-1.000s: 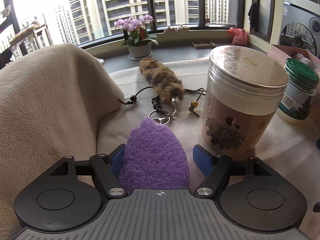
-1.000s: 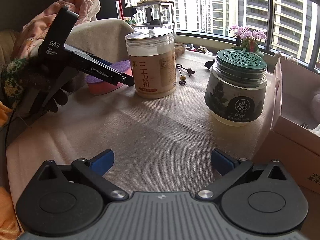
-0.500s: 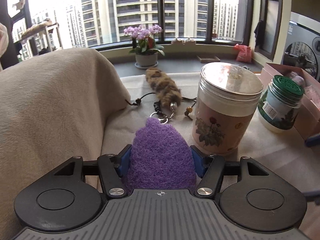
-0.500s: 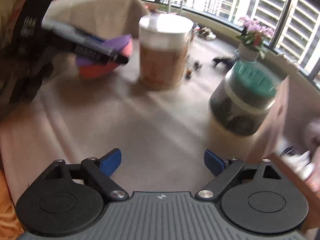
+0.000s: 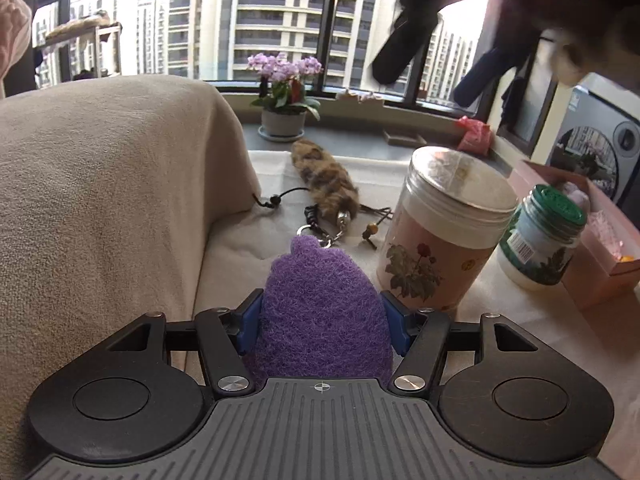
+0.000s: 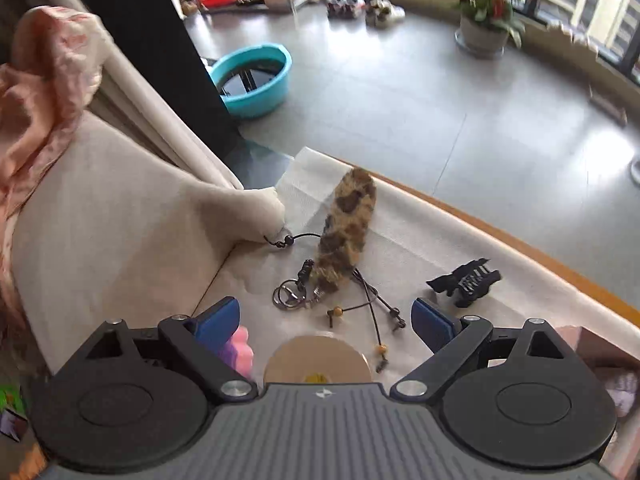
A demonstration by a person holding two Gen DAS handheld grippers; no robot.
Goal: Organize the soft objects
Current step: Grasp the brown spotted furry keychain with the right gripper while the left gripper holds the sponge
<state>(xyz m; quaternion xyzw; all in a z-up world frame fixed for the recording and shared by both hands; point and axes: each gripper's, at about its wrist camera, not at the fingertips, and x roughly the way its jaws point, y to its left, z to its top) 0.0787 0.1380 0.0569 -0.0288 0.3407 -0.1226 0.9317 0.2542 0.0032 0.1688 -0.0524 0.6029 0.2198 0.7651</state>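
Note:
My left gripper is shut on a purple scrubbing sponge, held above the cloth-covered table. A spotted brown furry keychain lies further back beside cords and a key ring. My right gripper is open and empty, high over the table, looking down on the furry keychain. The sponge's purple and pink edge shows by its left finger. The right gripper shows as a dark blurred shape at the top of the left wrist view.
A tall jar with a silver lid and a green-lidded jar stand right of the sponge. A pink box is at far right. A black hair clip lies on the table. A beige covered cushion rises at left.
My left gripper closed on the purple sponge and lifted it a little. My right gripper swung up and forward over the jars, and now looks down at the furry keychain.

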